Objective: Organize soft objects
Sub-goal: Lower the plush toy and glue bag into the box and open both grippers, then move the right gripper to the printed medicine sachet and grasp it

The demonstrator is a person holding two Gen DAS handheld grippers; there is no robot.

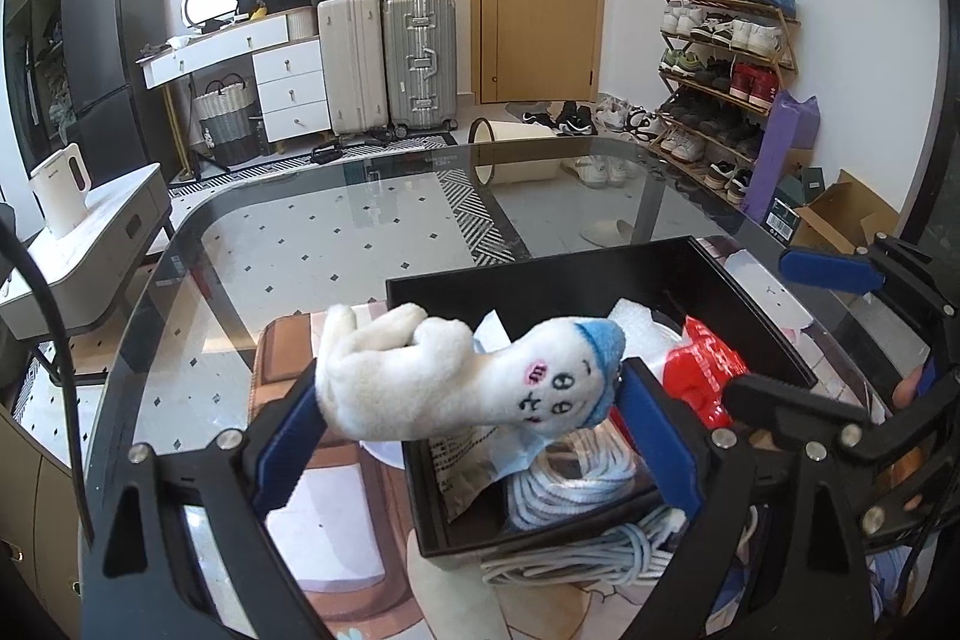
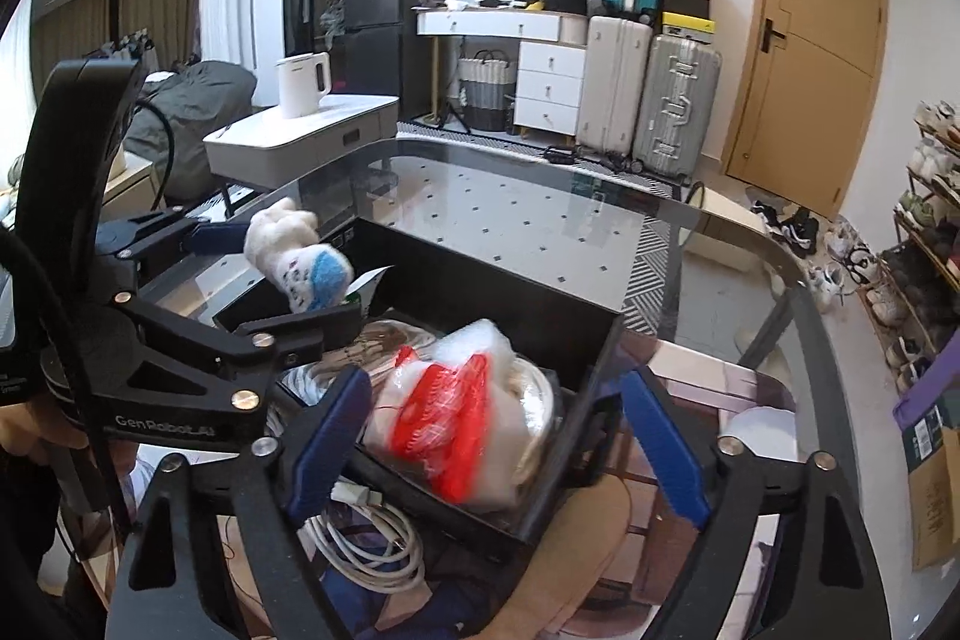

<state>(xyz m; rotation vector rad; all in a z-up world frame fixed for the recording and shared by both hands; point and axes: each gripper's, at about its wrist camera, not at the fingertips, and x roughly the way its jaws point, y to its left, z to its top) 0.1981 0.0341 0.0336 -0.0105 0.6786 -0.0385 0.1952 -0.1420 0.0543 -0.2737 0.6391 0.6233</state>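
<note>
A white plush toy [image 1: 432, 382] with a blue cap and a stitched face lies crosswise between the blue pads of my left gripper [image 1: 471, 400], which is shut on it above the near left edge of the black box [image 1: 540, 274]. The right wrist view shows the same plush toy [image 2: 294, 250] in the left gripper [image 2: 282, 274], over the black box's [image 2: 480, 274] far left corner. My right gripper [image 2: 495, 388] is open. A red-and-white plastic bag [image 2: 456, 412] lies in the box between its fingers, touching neither pad. The bag [image 1: 702, 370] looks blurred.
The box stands on a glass table [image 1: 300, 250] and also holds coiled white rope [image 1: 570, 484] and paper packets. A white cable [image 2: 372, 538] lies in front of the box. A side table with a white kettle [image 2: 303, 85] stands to the left.
</note>
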